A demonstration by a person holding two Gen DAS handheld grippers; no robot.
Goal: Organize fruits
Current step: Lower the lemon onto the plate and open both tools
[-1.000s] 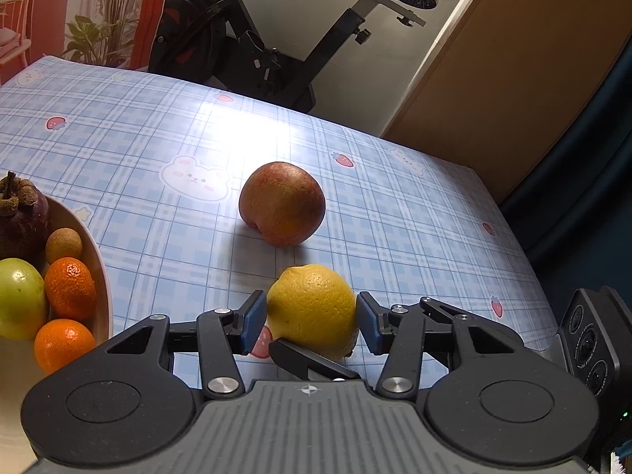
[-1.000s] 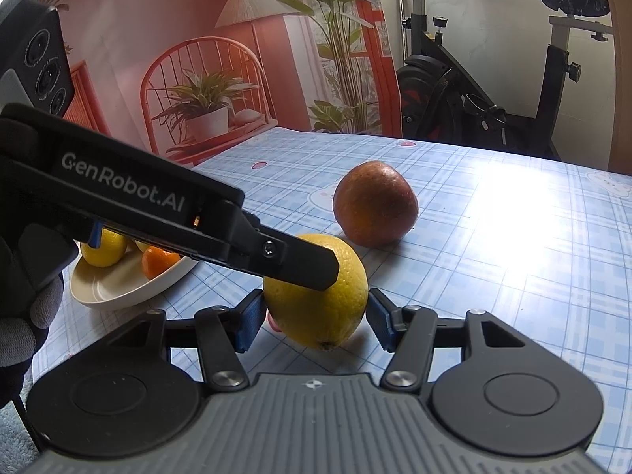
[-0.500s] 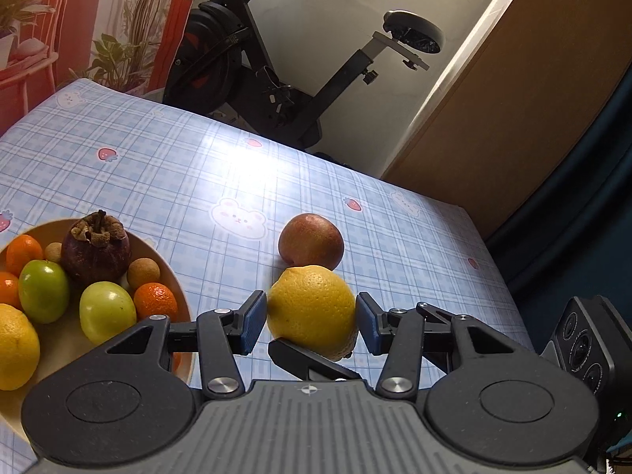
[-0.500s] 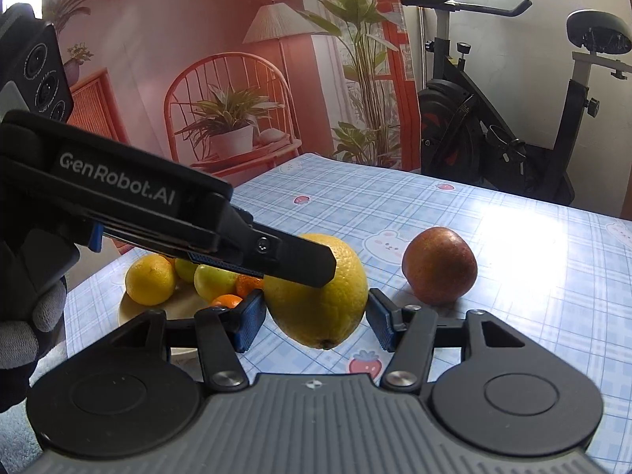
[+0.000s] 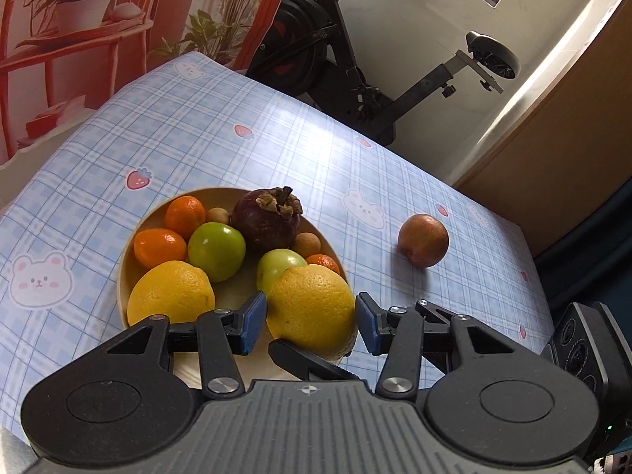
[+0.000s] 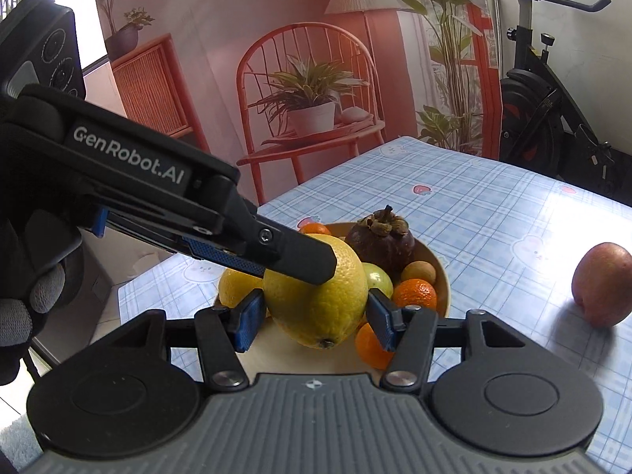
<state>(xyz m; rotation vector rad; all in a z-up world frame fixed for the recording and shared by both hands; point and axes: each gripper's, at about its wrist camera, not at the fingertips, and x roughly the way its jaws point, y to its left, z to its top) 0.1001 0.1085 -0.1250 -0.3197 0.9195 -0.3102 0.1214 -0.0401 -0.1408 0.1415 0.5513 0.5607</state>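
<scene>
Both grippers grip one yellow lemon [image 5: 312,308], also in the right wrist view [image 6: 316,296]. My left gripper [image 5: 312,318] is shut on its sides; my right gripper [image 6: 314,318] is shut on it crosswise. The lemon hangs above the near rim of a beige bowl [image 5: 130,252], seen too in the right wrist view [image 6: 442,276]. The bowl holds another lemon [image 5: 172,294], two green fruits [image 5: 216,251], several oranges [image 5: 160,247], a purple mangosteen [image 5: 266,221] and small brown fruits. A red apple [image 5: 423,240] lies on the table right of the bowl.
The blue checked tablecloth [image 5: 221,146] covers the table. An exercise bike [image 5: 355,75] stands beyond the far edge. A wooden panel [image 5: 561,150] is at the right. A red chair with a potted plant [image 6: 312,110] is behind the table's left side.
Both grippers have carried the lemon up from the table and leftwards over the bowl. The apple stays on the table and is farther away, to the right.
</scene>
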